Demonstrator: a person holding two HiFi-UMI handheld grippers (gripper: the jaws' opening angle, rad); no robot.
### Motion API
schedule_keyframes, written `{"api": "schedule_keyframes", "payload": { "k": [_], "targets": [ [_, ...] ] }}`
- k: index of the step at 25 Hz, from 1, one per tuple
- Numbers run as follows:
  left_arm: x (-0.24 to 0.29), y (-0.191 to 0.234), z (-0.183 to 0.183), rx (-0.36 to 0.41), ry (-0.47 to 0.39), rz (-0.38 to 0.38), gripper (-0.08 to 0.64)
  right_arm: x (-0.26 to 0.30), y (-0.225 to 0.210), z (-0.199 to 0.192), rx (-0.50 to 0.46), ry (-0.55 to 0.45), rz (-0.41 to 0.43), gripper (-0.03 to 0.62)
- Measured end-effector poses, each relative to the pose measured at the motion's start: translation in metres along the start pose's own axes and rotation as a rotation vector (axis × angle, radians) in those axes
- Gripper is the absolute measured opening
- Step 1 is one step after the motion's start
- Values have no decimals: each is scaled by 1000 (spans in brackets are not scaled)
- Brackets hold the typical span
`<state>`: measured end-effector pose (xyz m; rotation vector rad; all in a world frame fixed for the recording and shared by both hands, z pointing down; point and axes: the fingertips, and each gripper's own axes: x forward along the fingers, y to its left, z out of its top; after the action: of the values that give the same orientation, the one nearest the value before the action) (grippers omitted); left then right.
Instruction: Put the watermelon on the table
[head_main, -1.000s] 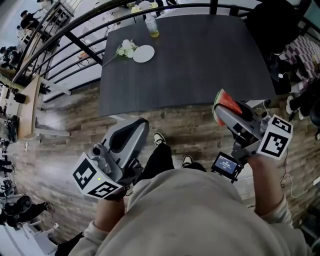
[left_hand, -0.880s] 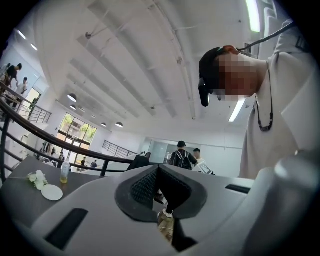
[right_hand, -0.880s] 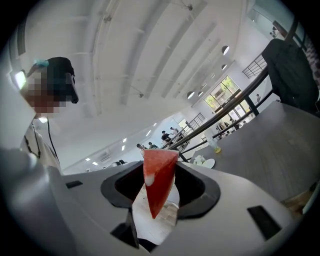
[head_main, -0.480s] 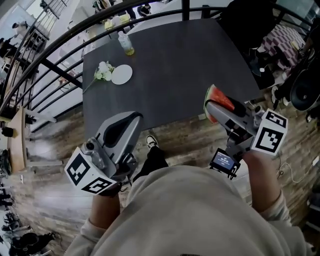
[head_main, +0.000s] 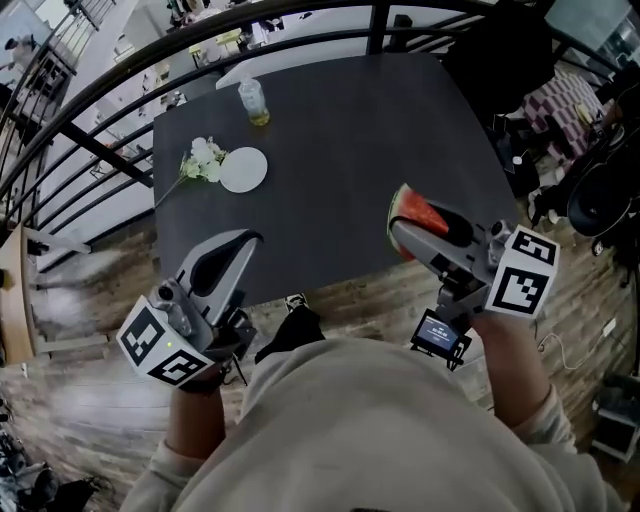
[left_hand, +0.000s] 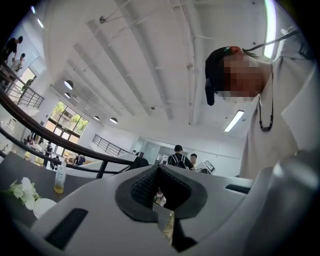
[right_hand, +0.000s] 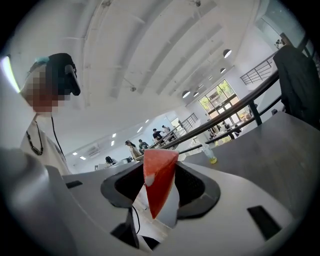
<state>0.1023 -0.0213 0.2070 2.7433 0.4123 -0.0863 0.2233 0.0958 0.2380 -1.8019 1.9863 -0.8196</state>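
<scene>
A red watermelon slice (head_main: 412, 216) (right_hand: 158, 181) with a green rind sits clamped in my right gripper (head_main: 402, 232) (right_hand: 160, 187), held over the near right edge of the dark table (head_main: 340, 140). The wedge points down between the two black pads. My left gripper (head_main: 240, 246) (left_hand: 159, 187) hovers at the table's near left edge, its jaws pressed together with nothing between them.
A white plate (head_main: 243, 170), a bunch of white flowers (head_main: 201, 160) and a small bottle (head_main: 253, 101) stand at the table's far left. A black railing (head_main: 90, 140) curves behind the table. Bags and clothes (head_main: 560, 110) lie on the floor at right. Wooden floor (head_main: 70, 300) spreads below.
The view has shifted so the table sits lower and closer. Both grippers now reach its near edge, the right one still carrying the watermelon.
</scene>
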Motion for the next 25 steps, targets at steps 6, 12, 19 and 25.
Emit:
{"api": "schedule_keyframes", "payload": {
  "k": [6,12,19,25],
  "targets": [
    [-3,68,16,-20,61,17,6,71,-9,32,10,14,-11,196],
    [-11,131,10,-23,195,96,6,121,-19,49,4,40,-26,196],
    [-33,188,-16,-67,270,93,6,183,-58,41,25,107,-79,196],
    [-50,221,-18,-118,268,163,6,200,-58,33,42,114,-91,196]
  ]
}}
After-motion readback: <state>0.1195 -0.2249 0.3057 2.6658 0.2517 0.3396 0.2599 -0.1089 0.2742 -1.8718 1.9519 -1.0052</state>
